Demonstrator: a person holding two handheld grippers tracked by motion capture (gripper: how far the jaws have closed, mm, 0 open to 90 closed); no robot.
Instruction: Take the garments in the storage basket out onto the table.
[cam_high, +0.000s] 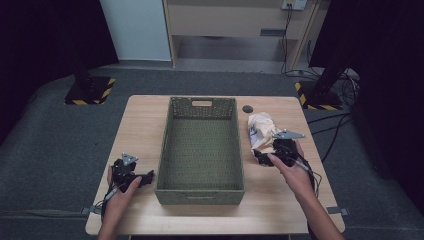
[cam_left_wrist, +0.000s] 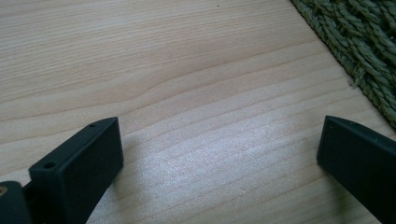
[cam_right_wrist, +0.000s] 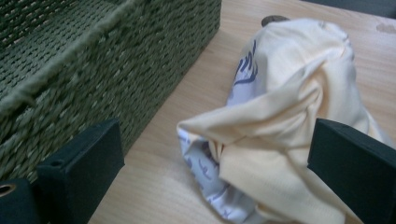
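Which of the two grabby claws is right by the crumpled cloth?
The right gripper, beside the crumpled pale yellow cloth, jaws open around its near end. The left gripper sits across the woven green basket, over bare wood.

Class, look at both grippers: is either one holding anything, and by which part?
Nothing is held. The right gripper stands open around the near end of the crumpled cloth; the left gripper is open over the bare table.

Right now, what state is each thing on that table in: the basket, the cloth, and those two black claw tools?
Green woven basket: upright, empty, in the middle of the table.
Pale yellow cloth: crumpled in a heap, lying on the table right of the basket, outside it.
Right gripper: open, jaws either side of the cloth's near end, not yet closed on it.
Left gripper: open, holding nothing, over bare wood left of the basket.
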